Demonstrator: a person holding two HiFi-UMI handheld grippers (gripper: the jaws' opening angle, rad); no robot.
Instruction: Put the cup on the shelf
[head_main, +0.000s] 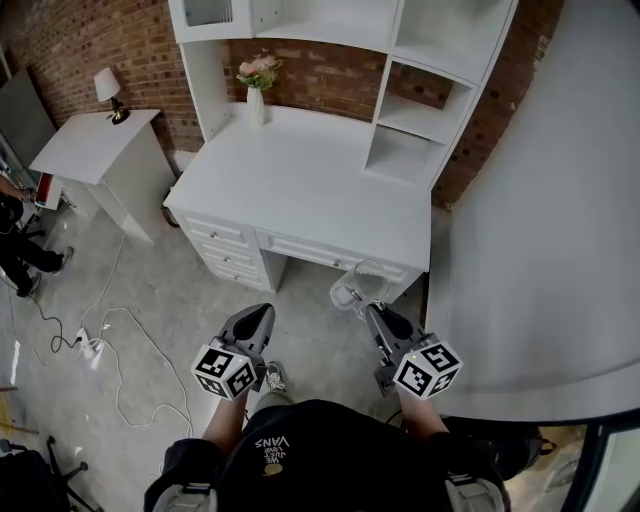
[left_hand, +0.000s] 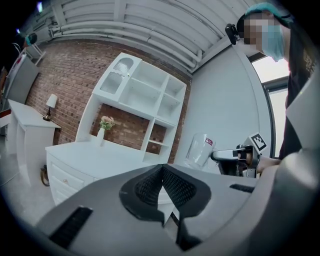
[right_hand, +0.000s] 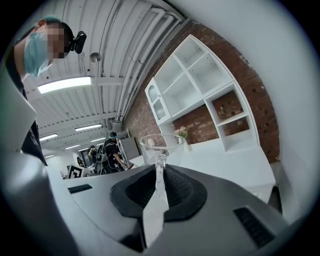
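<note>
A clear glass cup (head_main: 354, 285) with a handle hangs in front of the white desk (head_main: 310, 185), below its front edge. My right gripper (head_main: 373, 311) is shut on the cup's handle; in the right gripper view the cup (right_hand: 161, 144) stands upright just beyond the right gripper (right_hand: 160, 169). The left gripper (head_main: 262, 313) is held beside it over the floor, shut with nothing in it. In the left gripper view the left gripper (left_hand: 163, 168) points at the desk, with the cup (left_hand: 199, 149) off to the right. The white shelf unit (head_main: 421, 112) stands on the desk's back right.
A white vase with pink flowers (head_main: 256, 86) stands at the desk's back. A small white side table (head_main: 92, 150) with a lamp (head_main: 110, 92) is to the left. Cables (head_main: 112, 345) lie on the floor. A white wall (head_main: 545, 220) is close on the right. A person (head_main: 14, 245) stands at far left.
</note>
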